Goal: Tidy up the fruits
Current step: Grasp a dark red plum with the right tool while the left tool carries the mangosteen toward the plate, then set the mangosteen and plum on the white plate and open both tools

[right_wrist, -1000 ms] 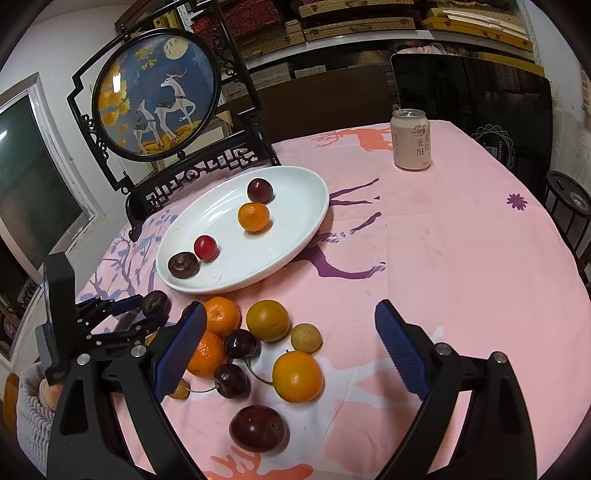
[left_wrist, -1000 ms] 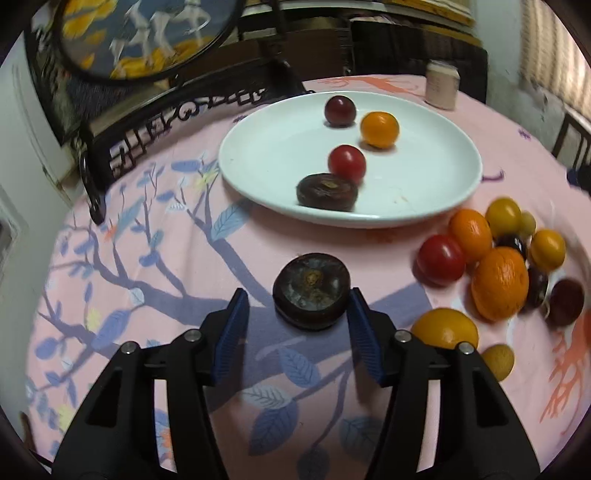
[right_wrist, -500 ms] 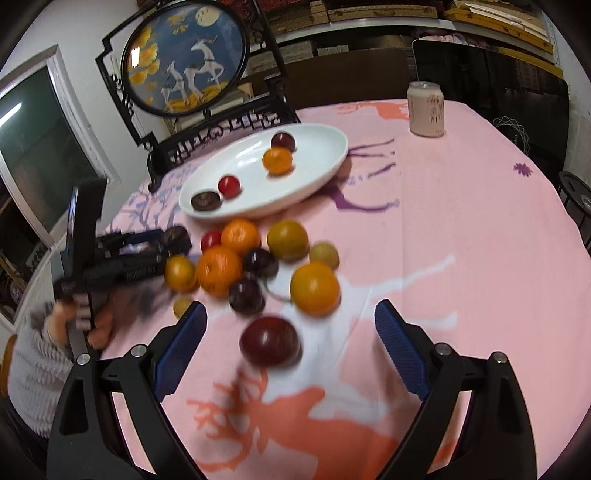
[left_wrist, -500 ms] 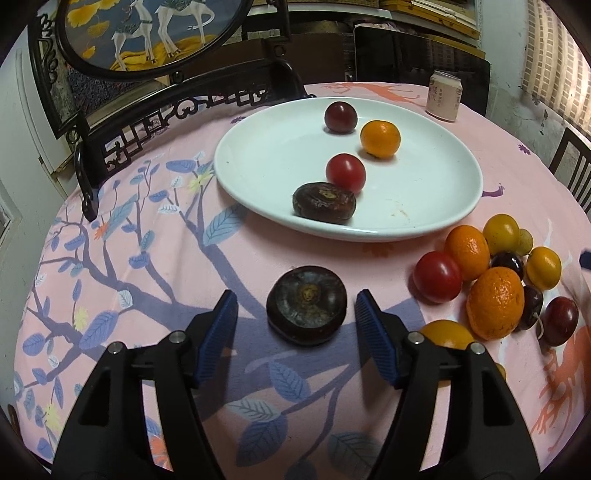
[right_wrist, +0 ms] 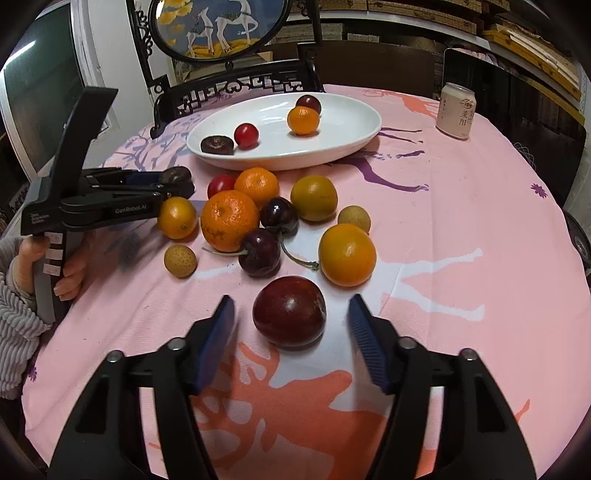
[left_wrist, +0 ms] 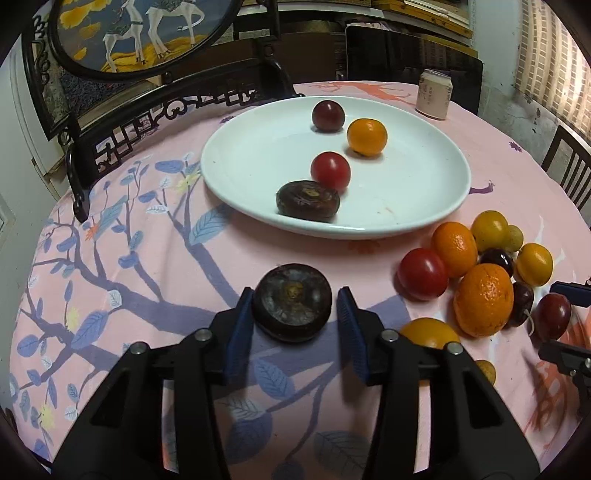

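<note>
My left gripper (left_wrist: 294,308) straddles a dark brown water chestnut (left_wrist: 291,311) on the tablecloth; its jaws stand close on both sides with a small gap on the right. It also shows in the right wrist view (right_wrist: 177,176). My right gripper (right_wrist: 290,321) is open around a dark red plum (right_wrist: 289,311), not touching it. A white plate (left_wrist: 424,206) holds another chestnut (left_wrist: 307,200), a red tomato (left_wrist: 330,170), an orange (left_wrist: 366,136) and a plum (left_wrist: 328,115). A pile of loose fruit (right_wrist: 258,206) lies in front of the plate.
A drink can (right_wrist: 457,110) stands at the back right of the round table. A black carved stand with a deer painting (right_wrist: 221,26) rises behind the plate. The person's left hand (right_wrist: 70,273) holds the left gripper near the table's left edge.
My left gripper's jaws have narrowed around the chestnut. My right gripper has moved forward and down to the plum, which now sits between its open jaws.
</note>
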`<act>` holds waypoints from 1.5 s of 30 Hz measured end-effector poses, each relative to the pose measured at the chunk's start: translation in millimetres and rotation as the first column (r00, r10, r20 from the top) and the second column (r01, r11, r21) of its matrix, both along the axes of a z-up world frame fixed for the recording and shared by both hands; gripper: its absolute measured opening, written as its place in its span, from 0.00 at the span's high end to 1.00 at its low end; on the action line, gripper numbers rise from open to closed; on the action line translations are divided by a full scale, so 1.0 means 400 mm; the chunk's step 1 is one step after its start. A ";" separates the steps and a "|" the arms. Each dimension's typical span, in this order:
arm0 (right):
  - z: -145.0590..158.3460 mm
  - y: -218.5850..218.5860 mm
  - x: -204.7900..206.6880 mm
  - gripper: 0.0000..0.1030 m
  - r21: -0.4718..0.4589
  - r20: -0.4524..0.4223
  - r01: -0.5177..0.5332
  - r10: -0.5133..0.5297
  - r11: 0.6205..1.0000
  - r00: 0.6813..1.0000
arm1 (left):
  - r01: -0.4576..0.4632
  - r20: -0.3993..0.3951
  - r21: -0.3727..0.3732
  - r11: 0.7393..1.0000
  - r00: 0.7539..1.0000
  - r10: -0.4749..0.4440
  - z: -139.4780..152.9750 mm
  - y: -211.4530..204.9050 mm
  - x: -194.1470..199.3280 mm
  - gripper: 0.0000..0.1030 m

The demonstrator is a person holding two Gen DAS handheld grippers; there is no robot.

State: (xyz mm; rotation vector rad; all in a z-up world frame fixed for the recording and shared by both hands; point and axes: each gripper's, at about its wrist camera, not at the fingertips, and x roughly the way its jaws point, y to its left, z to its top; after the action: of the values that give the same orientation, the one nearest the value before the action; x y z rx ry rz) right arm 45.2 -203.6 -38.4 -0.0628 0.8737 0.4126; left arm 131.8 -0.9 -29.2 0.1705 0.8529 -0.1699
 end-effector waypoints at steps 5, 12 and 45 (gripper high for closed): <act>-0.009 0.011 0.001 0.63 -0.026 0.000 -0.021 0.021 0.999 1.000 | 0.004 0.002 0.009 1.000 1.000 -0.004 0.001 -0.006 -0.006 0.60; 0.030 -0.001 -0.018 0.63 0.032 0.051 -0.035 0.033 0.999 0.998 | -0.013 0.056 -0.007 1.000 0.998 0.013 0.050 -0.001 -0.045 0.60; 0.156 0.009 0.279 0.31 0.160 0.109 0.087 -0.105 0.983 0.988 | -0.201 0.106 -0.074 0.977 0.972 0.208 0.125 0.057 0.128 0.17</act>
State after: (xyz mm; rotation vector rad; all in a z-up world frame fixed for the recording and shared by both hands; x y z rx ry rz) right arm 156.9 -200.2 24.0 0.0972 0.7234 0.3814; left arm 182.9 22.1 20.7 0.0322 0.7462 0.0061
